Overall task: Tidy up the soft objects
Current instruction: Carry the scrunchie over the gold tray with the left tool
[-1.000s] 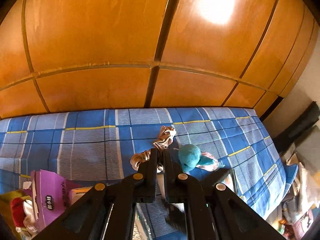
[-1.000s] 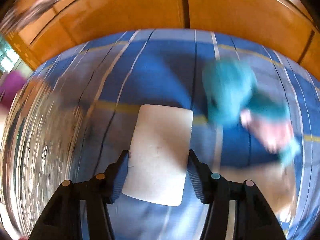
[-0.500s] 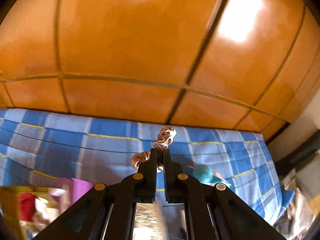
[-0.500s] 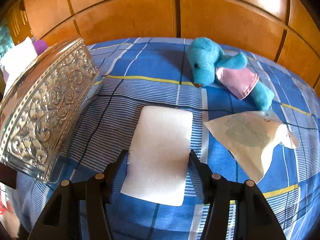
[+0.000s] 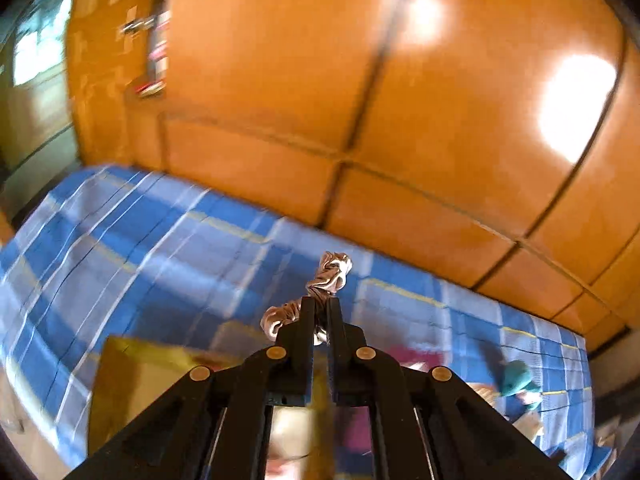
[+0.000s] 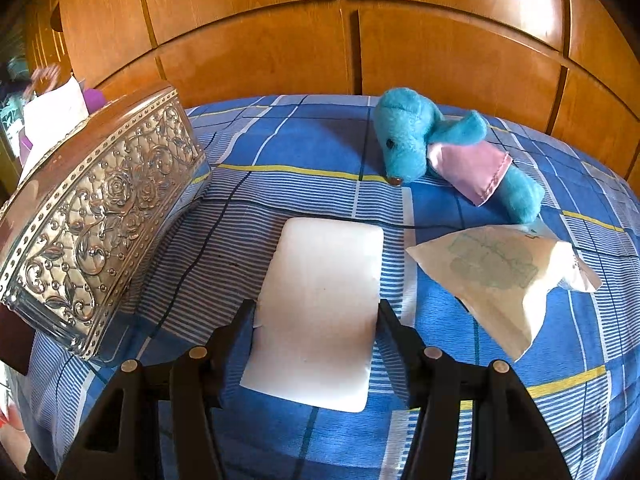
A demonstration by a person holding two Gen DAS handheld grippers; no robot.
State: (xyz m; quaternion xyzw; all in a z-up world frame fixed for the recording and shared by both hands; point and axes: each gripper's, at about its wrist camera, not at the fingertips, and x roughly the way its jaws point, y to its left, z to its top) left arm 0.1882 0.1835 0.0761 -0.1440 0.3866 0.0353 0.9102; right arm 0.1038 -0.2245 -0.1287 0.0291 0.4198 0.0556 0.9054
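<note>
Above the bed (image 5: 168, 264), the left gripper (image 5: 319, 312) carries a pinched scrunchie (image 5: 328, 276); the right gripper (image 6: 316, 316) clamps a white pad (image 6: 320, 312). Next: deposit both, probably in a container.

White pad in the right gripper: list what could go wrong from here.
1. The right gripper holds the white pad only by its side edges; being soft, it could buckle and slip out.
2. The silver box stands close on the left; a swing that way could clip it.
3. The left gripper pinches the scrunchie by a small fold, which might pull free.
</note>
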